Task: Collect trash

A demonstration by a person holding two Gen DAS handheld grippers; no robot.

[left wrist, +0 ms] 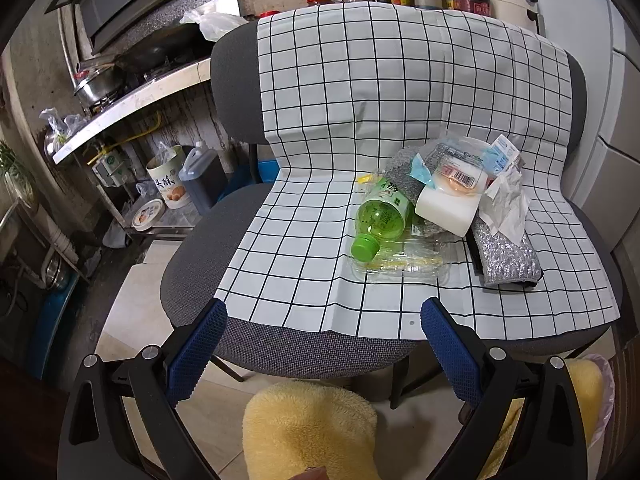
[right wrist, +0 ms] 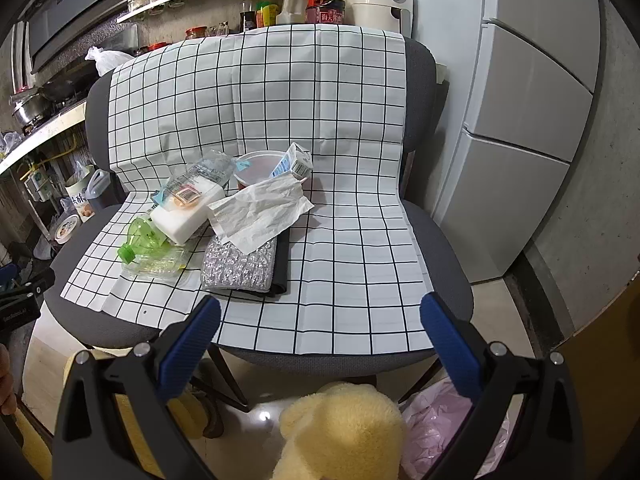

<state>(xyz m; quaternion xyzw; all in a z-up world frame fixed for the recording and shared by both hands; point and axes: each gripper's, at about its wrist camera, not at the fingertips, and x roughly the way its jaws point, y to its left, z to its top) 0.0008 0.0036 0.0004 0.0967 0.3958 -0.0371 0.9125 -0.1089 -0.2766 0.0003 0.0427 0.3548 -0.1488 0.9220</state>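
A heap of trash lies on a grey chair draped with a white checked cloth (left wrist: 360, 128). It holds a green plastic bottle (left wrist: 380, 218) lying on a clear plastic tray (left wrist: 400, 264), a white block (left wrist: 448, 208), a crumpled tissue (right wrist: 260, 212), a silvery pouch (right wrist: 240, 264), a red-rimmed bowl (right wrist: 256, 170) and a small carton (right wrist: 298, 162). My left gripper (left wrist: 324, 320) hangs open before the chair's front edge, short of the bottle. Over the seat's front edge, right of the heap, my right gripper (right wrist: 320, 316) is open and holds nothing.
A bin lined with a pink bag (right wrist: 448, 432) stands on the floor under the chair's front right. Yellow fluffy slippers (left wrist: 308, 428) show below. A kitchen counter (left wrist: 132, 100) with pots is at the left, a white fridge (right wrist: 528, 120) at the right.
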